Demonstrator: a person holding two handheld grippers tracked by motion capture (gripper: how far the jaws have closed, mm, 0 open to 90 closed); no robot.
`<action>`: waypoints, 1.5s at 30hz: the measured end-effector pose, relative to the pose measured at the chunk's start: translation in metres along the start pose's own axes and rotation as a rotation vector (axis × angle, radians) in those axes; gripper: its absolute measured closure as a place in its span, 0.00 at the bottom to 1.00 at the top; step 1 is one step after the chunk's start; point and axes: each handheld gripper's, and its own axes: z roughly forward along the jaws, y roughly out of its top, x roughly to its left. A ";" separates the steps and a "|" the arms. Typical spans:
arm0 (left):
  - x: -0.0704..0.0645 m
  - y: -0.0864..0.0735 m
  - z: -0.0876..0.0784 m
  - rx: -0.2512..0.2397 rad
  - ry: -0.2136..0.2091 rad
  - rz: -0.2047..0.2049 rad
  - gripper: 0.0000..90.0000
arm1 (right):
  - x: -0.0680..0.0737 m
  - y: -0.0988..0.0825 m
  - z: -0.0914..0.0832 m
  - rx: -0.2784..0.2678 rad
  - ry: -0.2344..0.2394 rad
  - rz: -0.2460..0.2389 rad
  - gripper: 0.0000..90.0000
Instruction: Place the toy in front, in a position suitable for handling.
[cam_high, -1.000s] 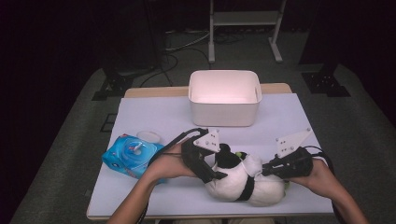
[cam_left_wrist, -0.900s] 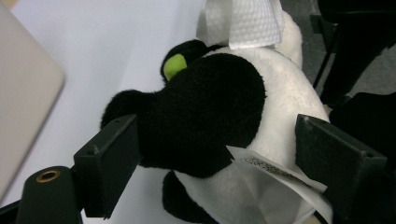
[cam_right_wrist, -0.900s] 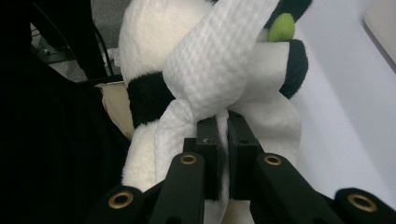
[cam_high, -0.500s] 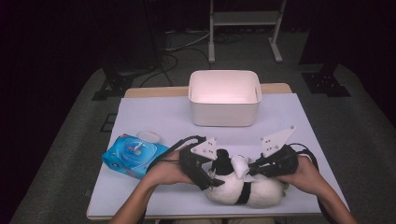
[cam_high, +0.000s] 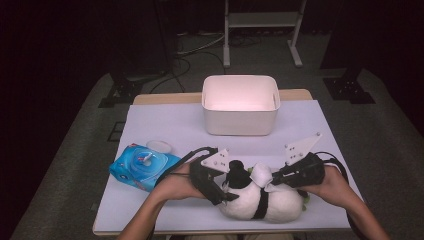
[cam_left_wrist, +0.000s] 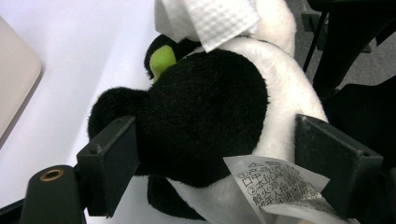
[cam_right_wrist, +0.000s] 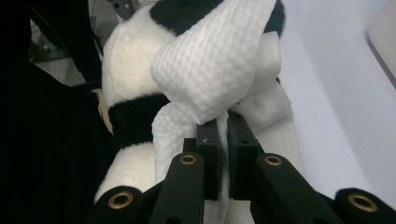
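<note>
Wiping step: black-and-white plush penguin (cam_high: 260, 200) clamped by left hand-held gripper (cam_high: 227, 192); white embossed paper towel (cam_right_wrist: 212, 70) pinched by right hand-held gripper (cam_right_wrist: 223, 140); next, towel to be rubbed over plush.

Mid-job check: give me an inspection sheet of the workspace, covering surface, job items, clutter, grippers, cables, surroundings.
Surface: white table, wooden rim at back.
Job's things: black-and-white plush toy lying at the front edge; white tissue draped on it.
Clutter: blue wipes pack at left, its white lid beside it; white bin at back centre.
Grippers: left gripper jaws wide around the plush's black head; right gripper jaws shut on the tissue.
Cables: a black cable trails from the left gripper; more on the floor behind.
Surroundings: dark room, grey floor, metal stand at back.
</note>
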 end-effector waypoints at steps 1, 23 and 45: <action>0.000 0.001 0.001 0.001 0.001 0.002 0.18 | 0.000 0.000 0.000 0.001 -0.007 0.001 0.94; 0.003 0.002 0.003 -0.010 0.018 0.001 0.18 | 0.000 0.000 0.000 0.011 0.011 0.013 0.94; 0.003 -0.002 0.001 -0.074 0.025 -0.020 0.18 | 0.004 -0.014 0.000 -0.028 0.040 0.044 0.94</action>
